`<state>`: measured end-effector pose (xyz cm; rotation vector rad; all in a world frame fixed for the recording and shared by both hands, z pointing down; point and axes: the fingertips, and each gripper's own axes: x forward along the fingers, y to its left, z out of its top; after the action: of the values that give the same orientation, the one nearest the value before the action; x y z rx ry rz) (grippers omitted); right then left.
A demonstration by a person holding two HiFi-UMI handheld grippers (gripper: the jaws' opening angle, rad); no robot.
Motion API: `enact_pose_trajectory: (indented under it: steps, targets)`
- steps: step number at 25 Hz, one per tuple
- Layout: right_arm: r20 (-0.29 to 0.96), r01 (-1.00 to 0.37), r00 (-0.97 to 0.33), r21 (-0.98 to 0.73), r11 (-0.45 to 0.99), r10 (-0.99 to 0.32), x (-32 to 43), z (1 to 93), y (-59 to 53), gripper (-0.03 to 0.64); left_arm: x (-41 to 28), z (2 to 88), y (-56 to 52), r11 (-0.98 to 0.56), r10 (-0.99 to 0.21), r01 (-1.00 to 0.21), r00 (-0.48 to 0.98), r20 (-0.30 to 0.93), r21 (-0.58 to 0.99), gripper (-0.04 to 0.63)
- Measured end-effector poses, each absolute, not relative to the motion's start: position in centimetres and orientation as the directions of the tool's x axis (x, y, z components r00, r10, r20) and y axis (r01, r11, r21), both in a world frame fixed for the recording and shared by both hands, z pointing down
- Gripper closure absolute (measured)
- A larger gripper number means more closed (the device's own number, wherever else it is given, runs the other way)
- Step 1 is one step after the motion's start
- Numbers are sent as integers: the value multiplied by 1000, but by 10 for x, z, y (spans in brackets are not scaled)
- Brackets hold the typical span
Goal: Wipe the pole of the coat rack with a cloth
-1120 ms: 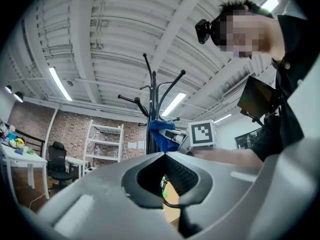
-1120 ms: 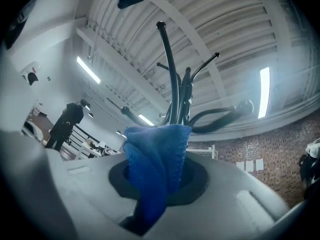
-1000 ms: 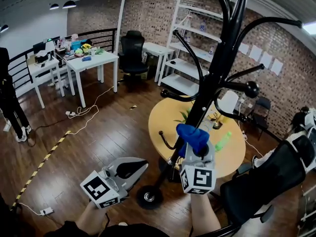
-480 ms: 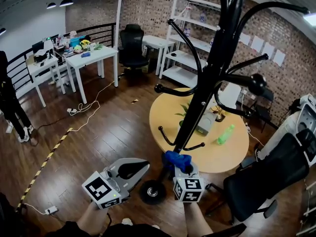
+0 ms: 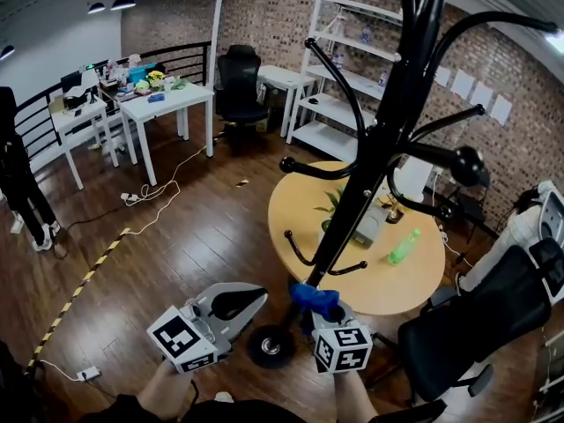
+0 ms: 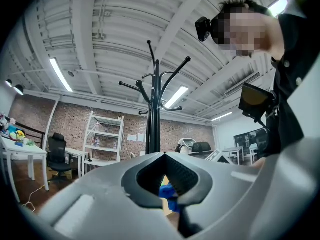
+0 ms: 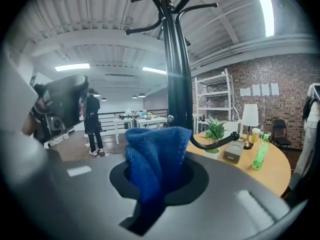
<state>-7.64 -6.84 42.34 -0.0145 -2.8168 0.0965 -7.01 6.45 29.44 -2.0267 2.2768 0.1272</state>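
A black coat rack leans across the head view, its pole running from the curved hooks at the top down to a round base on the dark wooden floor. Behind it stands a round yellow table, and a black office chair sits to the right. The left gripper hangs to the left of the base, apart from the pole; its own view shows the two jaws closed tip to tip with nothing between them. The right gripper is at the lower end of the pole, just above the base, and its jaws are clamped on a blue cloth. The cloth bunches up out of the jaws and lies right in front of the pole; the right gripper view shows it covering the pole's lower part, though contact cannot be confirmed. A green bottle lies on the table.
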Motion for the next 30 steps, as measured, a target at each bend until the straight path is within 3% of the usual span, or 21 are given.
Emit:
enact_pose_trajectory:
  steps: [6,14,18,23,30]
  targets:
    - [198,-50,-979,1,999,-49,-105,391,-76,563,-78,288,72,140,-980,-990,-137,-146,-10,592]
    - [-252,-211,-956,235,949,-150,-95,233,-83,563,-85,271,84,169,-968,-985,-158,-194,-40,591]
    - [-399,-294,-904,318,901,-154,-98,150,-78,560,-85,261,87,173,-960,-983,-155,-232,-58,592]
    - [-503,-316,-859,379,870,-93,-91,73,-63,560,-82,248,92,179,-947,-981,-151,-282,-76,591]
    - [-640,-297,-768,407,864,38,-37,16,-9,560,-82,252,96,180,-954,-981,-155,-258,-76,591]
